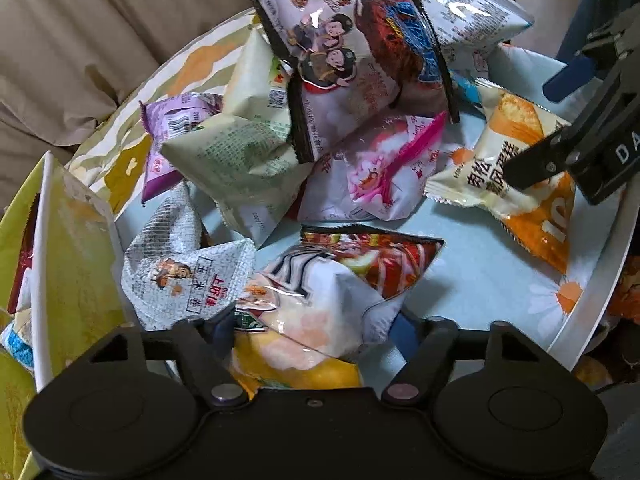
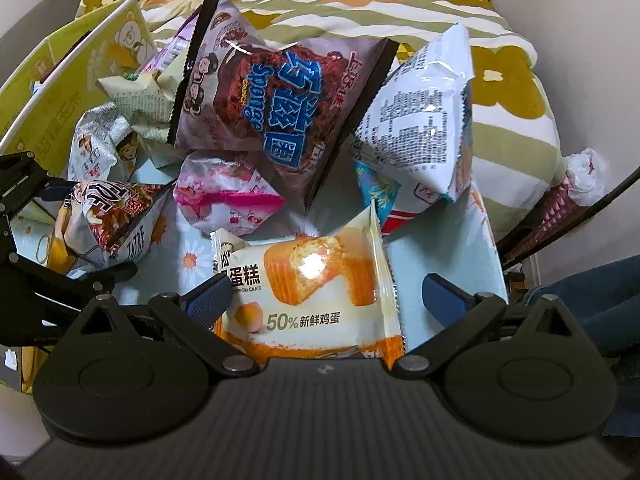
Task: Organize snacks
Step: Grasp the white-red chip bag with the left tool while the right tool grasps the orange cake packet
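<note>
A pile of snack packets lies on a pale blue flowered tray (image 1: 492,276). My left gripper (image 1: 316,332) straddles a white, red and yellow packet (image 1: 320,292), its jaws wide. My right gripper (image 2: 328,292) is open around an orange chiffon cake packet (image 2: 316,288), which also shows in the left wrist view (image 1: 516,184) under the right gripper's fingers (image 1: 532,164). A big chocolate sponge packet (image 2: 276,108) lies on top of the pile, with a white packet (image 2: 420,120) to its right and a pink packet (image 2: 228,196) below it.
A yellow-green carton (image 1: 68,264) stands at the tray's left edge. A striped flowered cushion (image 2: 500,92) lies behind the tray, on a beige sofa (image 1: 100,40). A purple packet (image 1: 176,136), a pale green packet (image 1: 236,156) and a grey-white packet (image 1: 188,276) lie at the left.
</note>
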The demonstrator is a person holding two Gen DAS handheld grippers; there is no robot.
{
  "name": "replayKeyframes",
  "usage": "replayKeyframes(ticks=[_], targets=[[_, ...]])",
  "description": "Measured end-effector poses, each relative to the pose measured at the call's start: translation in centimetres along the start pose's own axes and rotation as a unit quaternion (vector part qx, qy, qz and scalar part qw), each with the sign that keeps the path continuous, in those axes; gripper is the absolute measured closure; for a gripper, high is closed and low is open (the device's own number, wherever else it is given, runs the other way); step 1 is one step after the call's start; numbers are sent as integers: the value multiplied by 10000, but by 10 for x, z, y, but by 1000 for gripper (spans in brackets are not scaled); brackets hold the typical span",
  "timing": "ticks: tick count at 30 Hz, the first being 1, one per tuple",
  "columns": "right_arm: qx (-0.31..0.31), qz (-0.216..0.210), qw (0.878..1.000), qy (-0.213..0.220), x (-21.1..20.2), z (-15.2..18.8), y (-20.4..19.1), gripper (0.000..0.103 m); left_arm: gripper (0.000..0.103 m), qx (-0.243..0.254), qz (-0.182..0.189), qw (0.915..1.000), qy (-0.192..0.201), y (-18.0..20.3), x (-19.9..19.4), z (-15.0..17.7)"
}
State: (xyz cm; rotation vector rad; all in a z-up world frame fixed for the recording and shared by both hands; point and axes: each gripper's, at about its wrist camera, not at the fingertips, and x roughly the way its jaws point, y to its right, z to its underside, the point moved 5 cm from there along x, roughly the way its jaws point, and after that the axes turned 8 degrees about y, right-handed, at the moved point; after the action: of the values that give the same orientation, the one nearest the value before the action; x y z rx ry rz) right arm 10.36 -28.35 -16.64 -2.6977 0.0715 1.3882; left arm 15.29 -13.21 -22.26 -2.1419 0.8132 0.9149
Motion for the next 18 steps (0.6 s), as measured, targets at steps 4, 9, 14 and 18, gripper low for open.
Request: replayKeyframes(ticks=[4,9,14,18], targets=[[44,-150,9999,-53,5,0,-1,0,29,-121,0,9999,-33,-5,-2,0],[117,-354,9992,-169,14,0,-4,0,30,-140,-54,9999,-9,-6,-4,-3],[-58,-309,9993,-215,21,1,-8,0,30,-206,-134,9997,14,-3,-10,-3],[-107,-326,9993,-178,19,3,-9,0,30,-269,-170,9995,31,-2,-15,-4]])
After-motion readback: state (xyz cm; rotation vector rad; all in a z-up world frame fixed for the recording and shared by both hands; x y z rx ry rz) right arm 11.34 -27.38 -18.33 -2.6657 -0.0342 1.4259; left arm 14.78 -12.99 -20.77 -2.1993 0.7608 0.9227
